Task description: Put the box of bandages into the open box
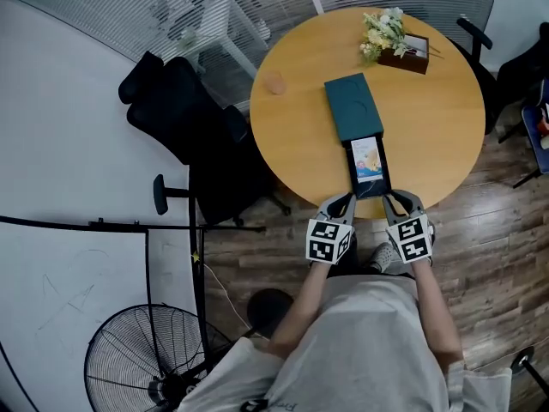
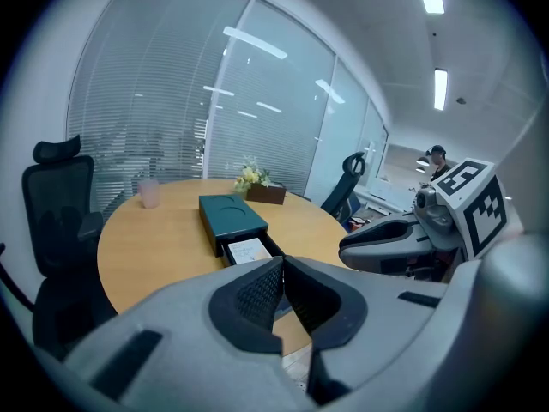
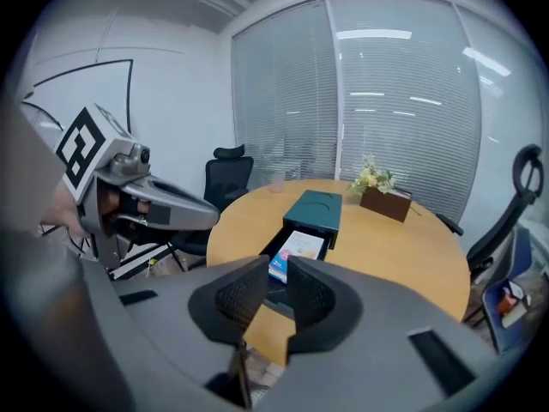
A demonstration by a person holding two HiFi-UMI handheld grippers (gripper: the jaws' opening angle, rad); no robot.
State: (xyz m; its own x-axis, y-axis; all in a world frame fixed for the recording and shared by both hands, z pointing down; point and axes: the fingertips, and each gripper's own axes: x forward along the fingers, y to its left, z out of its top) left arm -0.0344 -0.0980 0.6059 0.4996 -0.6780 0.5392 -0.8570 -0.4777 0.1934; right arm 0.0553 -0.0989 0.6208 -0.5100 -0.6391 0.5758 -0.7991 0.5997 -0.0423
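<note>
A dark teal box lies on the round wooden table, its black drawer pulled out toward me. The box of bandages, white and blue, lies flat inside that drawer. My left gripper is at the drawer's near left corner by the table edge, jaws closed tip to tip and empty. My right gripper is at the near right corner, its pads a narrow gap apart with nothing between them. The right gripper view shows the bandage box just past the right gripper.
A brown holder with flowers stands at the table's far side, and a pink cup at its left. A black office chair stands left of the table, another chair at the right. A floor fan is behind me on the left.
</note>
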